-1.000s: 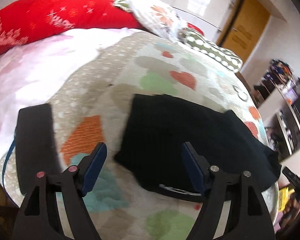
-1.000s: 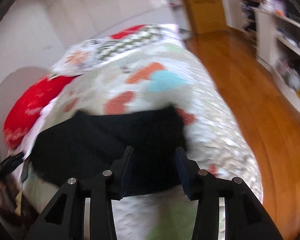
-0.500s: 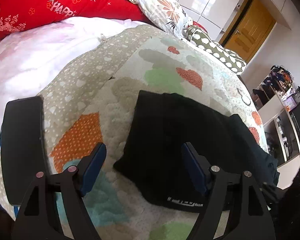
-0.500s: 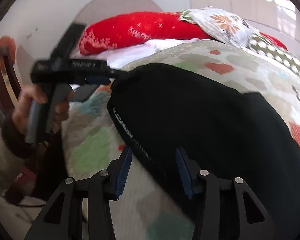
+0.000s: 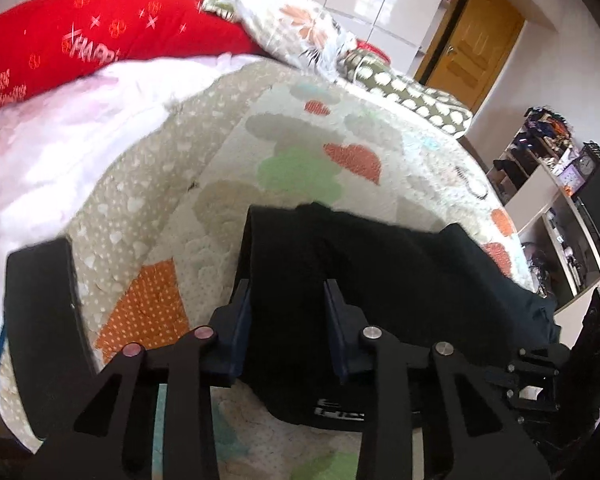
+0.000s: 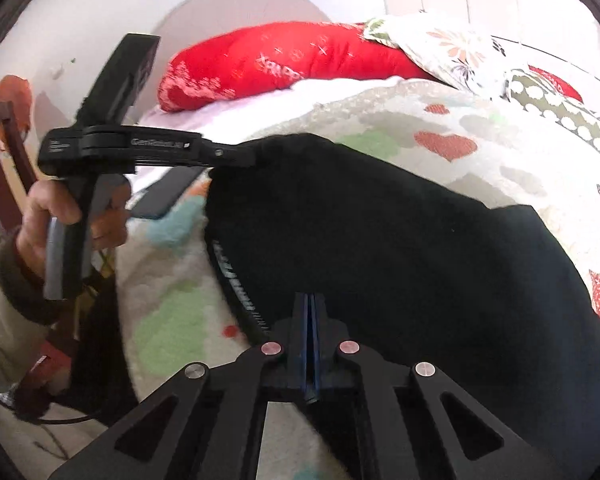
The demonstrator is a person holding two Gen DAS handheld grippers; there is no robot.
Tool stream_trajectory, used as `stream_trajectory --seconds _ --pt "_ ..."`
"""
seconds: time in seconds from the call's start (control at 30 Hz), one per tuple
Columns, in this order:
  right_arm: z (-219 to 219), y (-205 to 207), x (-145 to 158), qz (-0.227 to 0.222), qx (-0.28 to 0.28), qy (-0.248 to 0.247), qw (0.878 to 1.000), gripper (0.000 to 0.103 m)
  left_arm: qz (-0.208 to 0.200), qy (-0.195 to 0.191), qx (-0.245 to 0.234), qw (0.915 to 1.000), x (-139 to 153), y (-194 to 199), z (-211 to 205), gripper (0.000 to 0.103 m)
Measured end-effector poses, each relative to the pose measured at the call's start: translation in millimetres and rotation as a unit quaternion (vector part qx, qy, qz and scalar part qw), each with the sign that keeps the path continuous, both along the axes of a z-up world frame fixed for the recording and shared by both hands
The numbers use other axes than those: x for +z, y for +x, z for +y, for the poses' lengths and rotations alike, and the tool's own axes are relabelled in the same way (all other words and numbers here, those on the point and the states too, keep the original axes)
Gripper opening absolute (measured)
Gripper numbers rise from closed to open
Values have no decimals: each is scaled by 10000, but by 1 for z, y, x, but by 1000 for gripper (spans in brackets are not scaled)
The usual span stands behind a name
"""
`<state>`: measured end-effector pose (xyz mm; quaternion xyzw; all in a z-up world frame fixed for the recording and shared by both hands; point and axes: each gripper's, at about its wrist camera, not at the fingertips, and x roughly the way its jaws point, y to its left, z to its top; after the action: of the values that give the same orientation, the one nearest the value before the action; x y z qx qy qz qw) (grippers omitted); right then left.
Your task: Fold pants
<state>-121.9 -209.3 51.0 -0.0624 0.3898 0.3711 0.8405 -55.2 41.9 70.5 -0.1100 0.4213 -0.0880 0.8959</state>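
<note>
Since earlier: right tool [image 6: 309, 344] closed on black fabric pants [image 5: 380, 280] waistband | left tool [image 5: 288, 320] narrowed, open, astride corner | edge held for folding

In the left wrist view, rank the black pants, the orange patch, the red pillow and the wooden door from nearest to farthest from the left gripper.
From the left gripper:
1. Black pants, between the fingers.
2. Orange patch, just left on the quilt.
3. Red pillow, far upper left at the bed's head.
4. Wooden door, upper right beyond the bed.
</note>
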Motion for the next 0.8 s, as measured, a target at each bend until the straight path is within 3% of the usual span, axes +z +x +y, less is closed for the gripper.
stream_trajectory --seconds 0.17,0.3,0.4,0.43,0.5,0.53,0.57,0.67,0.8 --pt "5 -16 8 61 198 164 9997 0 -147 2 -42 9999 11 -16 6 31" --pt "17 -13 -19 256 132 -91 9995 0 275 85 181 9994 -19 -9 12 31" --pt "13 -8 -25 378 54 0 9993 2 436 49 256 9987 -31 -8 15 31" --pt "8 -7 -20 424 -5 118 9990 5 422 36 244 9988 -31 -10 16 31" --pt "-8 -2 -7 474 -178 271 9983 23 338 102 199 9992 -24 -13 16 32" --pt "-20 1 3 367 -360 340 9981 40 295 122 177 9993 -21 -15 17 33" --pt "-31 5 11 205 -562 389 9975 50 257 124 149 9995 -17 -16 17 33" --pt "-67 31 29 -207 -1404 377 9892 53 193 206 102 9996 -13 -16 13 33" --pt "-85 91 19 -74 -2075 57 9782 56 283 264 165 9991 -20 -13 10 33"
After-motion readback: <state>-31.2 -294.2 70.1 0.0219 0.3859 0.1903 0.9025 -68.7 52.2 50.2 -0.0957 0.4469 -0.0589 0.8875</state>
